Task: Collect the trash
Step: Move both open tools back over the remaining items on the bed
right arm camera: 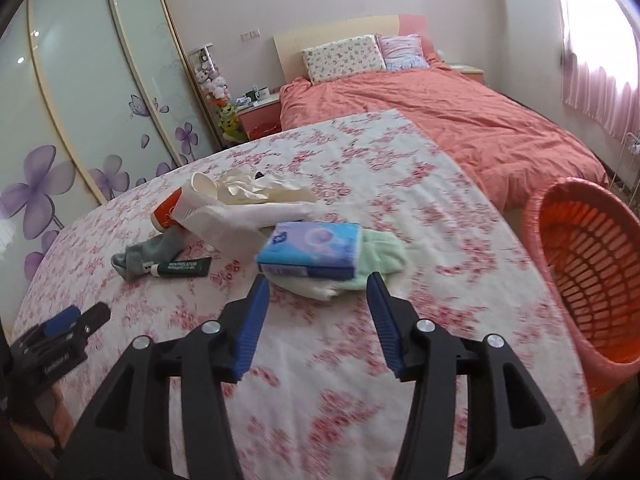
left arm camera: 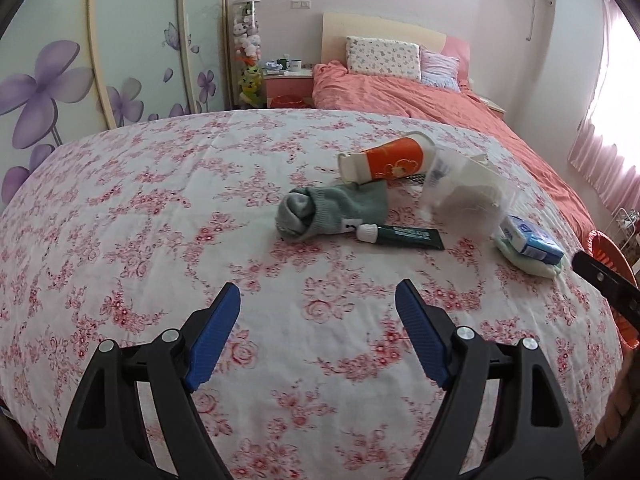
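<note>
L gripper open, R gripper open nr tissue pack

Pink-flowered white cloth, orange cup, grey-green sock, blue tissue pack, orange basket

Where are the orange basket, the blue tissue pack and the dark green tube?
orange basket point(right arm camera: 538, 216), right wrist view, on its near rim.
blue tissue pack point(right arm camera: 312, 246), right wrist view, on its top face.
dark green tube point(left arm camera: 412, 237), left wrist view, on its body.
</note>
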`<action>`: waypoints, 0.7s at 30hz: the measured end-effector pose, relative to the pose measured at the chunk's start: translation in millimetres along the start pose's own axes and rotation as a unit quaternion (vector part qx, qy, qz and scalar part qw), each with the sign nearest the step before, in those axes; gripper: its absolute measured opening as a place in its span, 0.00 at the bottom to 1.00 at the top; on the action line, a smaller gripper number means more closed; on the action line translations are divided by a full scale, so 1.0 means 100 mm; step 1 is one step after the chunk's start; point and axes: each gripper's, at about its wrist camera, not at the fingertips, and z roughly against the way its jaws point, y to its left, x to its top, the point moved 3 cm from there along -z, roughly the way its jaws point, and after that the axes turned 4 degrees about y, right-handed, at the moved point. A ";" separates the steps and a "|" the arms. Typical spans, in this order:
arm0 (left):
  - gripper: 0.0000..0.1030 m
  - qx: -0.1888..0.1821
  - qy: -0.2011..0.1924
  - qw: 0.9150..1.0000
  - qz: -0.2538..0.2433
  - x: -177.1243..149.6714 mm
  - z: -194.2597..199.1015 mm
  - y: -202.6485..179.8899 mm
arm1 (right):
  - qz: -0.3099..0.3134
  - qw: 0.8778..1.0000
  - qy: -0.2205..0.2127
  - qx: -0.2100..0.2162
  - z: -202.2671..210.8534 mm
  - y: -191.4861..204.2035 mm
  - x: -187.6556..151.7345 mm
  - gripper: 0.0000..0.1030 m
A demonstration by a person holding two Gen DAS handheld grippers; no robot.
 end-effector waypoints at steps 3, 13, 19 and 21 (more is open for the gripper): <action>0.77 -0.002 0.000 1.000 0.003 0.01 -0.02 0.06 | -0.004 1.000 0.007 -0.003 -0.12 0.05 0.06 0.57; 0.77 -0.001 0.006 1.000 0.009 0.03 -0.10 0.20 | 0.004 0.998 0.037 -0.055 -0.50 0.15 0.19 0.68; 0.77 0.000 0.008 1.000 0.010 0.05 -0.12 0.22 | -0.002 0.998 0.019 -0.057 -0.45 0.11 0.23 0.74; 0.77 -0.001 0.009 1.000 0.010 0.05 -0.13 0.21 | 0.004 0.998 0.014 -0.065 -0.45 0.11 0.24 0.76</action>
